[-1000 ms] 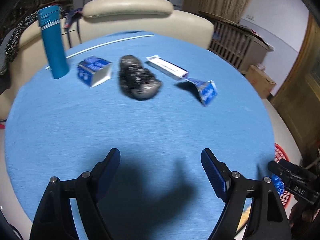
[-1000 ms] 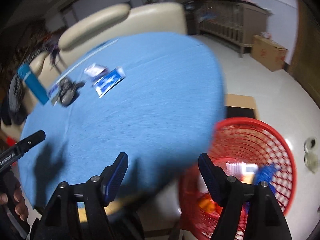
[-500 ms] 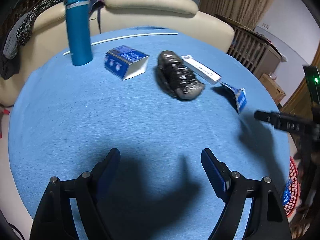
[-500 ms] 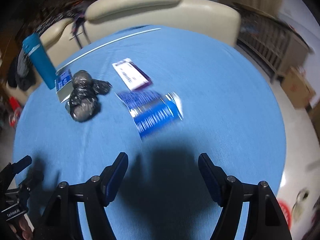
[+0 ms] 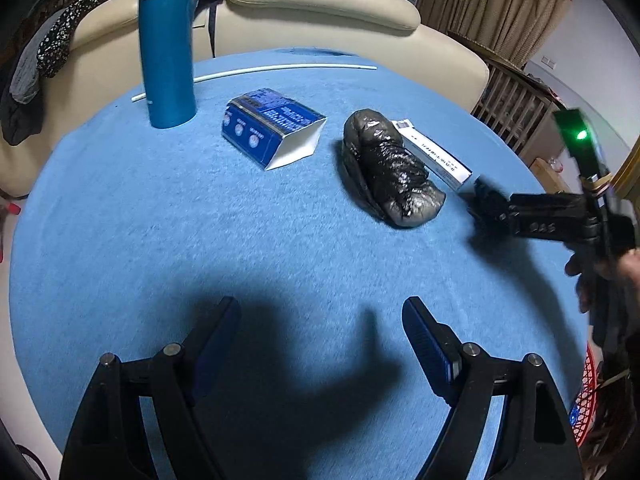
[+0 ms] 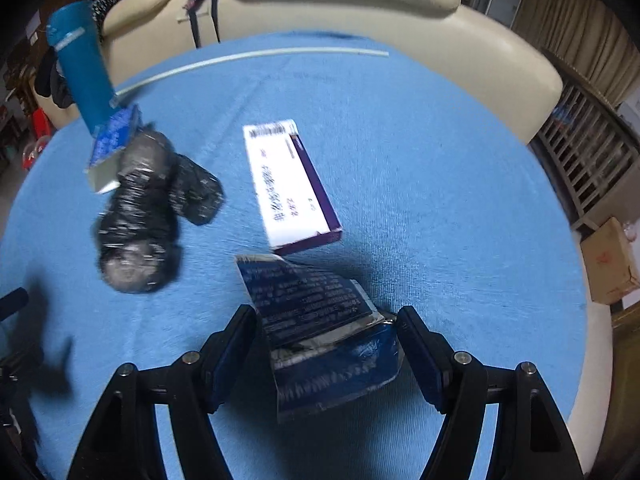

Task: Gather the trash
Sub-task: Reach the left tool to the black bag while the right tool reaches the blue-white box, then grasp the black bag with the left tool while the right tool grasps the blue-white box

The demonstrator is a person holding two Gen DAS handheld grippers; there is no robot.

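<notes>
blue table (image 5: 120, 220) carries three cartons (image 5: 274, 128), one black bag (image 5: 390, 172), one bottle (image 5: 166, 52).

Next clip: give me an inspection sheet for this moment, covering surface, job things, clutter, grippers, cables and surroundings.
Surface: round table with a blue cloth; a thin white rod lies near its far edge.
Job's things: open blue box lying on its side, black bag, white-and-purple box lying flat, blue wrapper; all on the cloth.
Clutter: blue bottle standing upright.
Grippers: left gripper open over bare cloth; right gripper open, the wrapper between its fingers, pads not pressing it.
Cables: nothing seen.
Surroundings: cream sofa behind the table, clothes draped on it; red basket at the right edge; wooden crib; cardboard box; curtains.
</notes>
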